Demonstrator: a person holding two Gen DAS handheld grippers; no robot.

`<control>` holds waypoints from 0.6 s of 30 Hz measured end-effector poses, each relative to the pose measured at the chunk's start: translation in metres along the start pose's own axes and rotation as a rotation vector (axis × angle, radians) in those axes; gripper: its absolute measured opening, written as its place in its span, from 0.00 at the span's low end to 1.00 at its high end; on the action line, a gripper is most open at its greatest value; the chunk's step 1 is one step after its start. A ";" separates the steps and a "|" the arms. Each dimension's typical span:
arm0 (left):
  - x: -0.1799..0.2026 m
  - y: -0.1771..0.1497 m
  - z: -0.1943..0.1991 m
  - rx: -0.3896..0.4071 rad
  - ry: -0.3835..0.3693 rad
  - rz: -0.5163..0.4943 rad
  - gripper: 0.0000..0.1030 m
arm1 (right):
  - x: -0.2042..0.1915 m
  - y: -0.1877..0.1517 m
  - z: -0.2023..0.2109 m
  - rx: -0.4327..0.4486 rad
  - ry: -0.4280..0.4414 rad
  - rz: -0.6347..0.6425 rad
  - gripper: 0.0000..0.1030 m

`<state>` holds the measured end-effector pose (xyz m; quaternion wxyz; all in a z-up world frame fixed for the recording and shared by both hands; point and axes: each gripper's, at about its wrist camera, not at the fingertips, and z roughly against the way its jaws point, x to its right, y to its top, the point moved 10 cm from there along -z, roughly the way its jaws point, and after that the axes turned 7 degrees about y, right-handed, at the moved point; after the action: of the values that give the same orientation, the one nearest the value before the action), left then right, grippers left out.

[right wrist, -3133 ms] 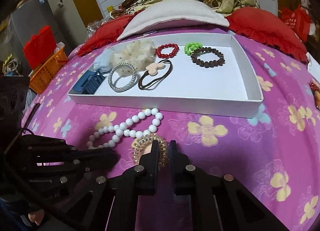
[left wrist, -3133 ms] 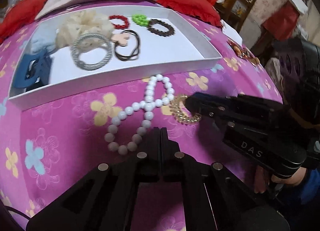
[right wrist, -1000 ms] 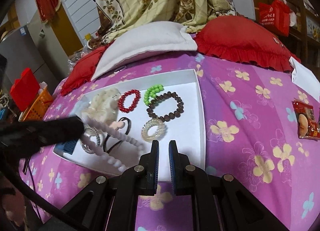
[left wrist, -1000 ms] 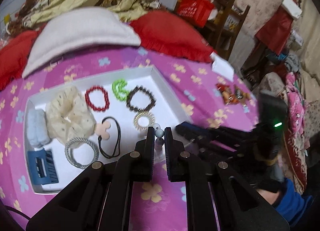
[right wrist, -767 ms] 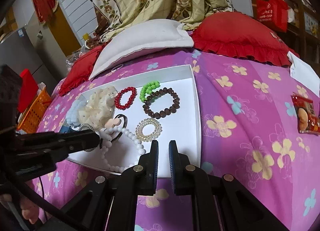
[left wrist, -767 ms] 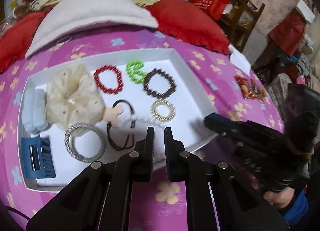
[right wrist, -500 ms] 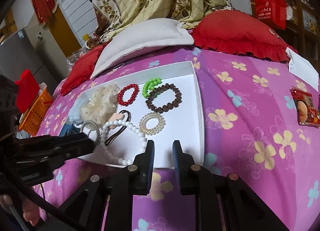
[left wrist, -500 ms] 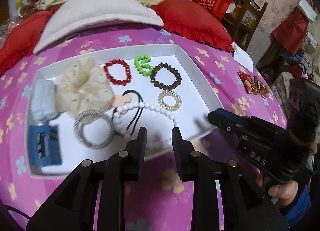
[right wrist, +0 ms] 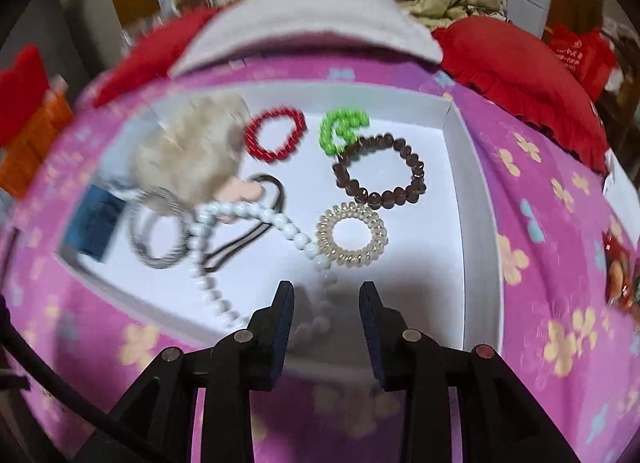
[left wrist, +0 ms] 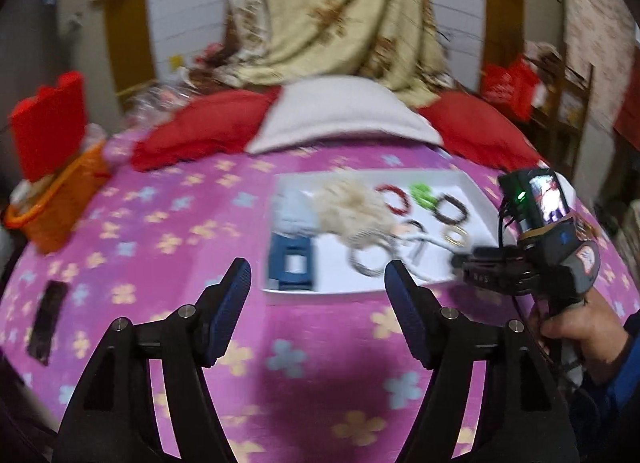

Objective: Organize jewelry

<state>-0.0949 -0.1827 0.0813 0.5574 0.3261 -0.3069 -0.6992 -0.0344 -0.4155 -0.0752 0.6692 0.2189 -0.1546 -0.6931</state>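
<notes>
A white tray (right wrist: 476,223) lies on the pink flowered bedspread. In it lie a white pearl necklace (right wrist: 256,219), a gold spiral hair tie (right wrist: 352,235), a brown bead bracelet (right wrist: 380,171), a green bead bracelet (right wrist: 342,127), a red bead bracelet (right wrist: 276,135), a cream scrunchie (right wrist: 192,147), a grey hair ring (right wrist: 160,233), a black elastic with a pink charm (right wrist: 256,199) and a blue claw clip (right wrist: 94,225). My right gripper (right wrist: 326,295) is open and empty over the tray's near edge. My left gripper (left wrist: 318,287) is open and empty, back from the tray (left wrist: 476,191). The right gripper also shows in the left wrist view (left wrist: 460,261).
Red cushions (right wrist: 516,59) and a white pillow (right wrist: 304,23) lie behind the tray. An orange basket (left wrist: 56,203) stands at the bed's left edge. A dark phone-like object (left wrist: 44,319) lies on the spread at left. A snack packet (right wrist: 618,275) lies at right.
The pearl necklace has been let go and now lies in the tray. Both grippers have opened wide. My left gripper has pulled back and swung left; my right has moved closer to the tray.
</notes>
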 end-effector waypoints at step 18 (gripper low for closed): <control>-0.078 0.016 0.068 0.270 0.259 0.111 0.81 | 0.026 -0.004 0.069 0.105 -0.065 -0.015 0.46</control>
<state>-0.1266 -0.1053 0.1438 0.5810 0.4676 -0.3412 -0.5722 -0.0737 -0.4468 -0.0208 0.6463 0.2323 -0.2106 -0.6957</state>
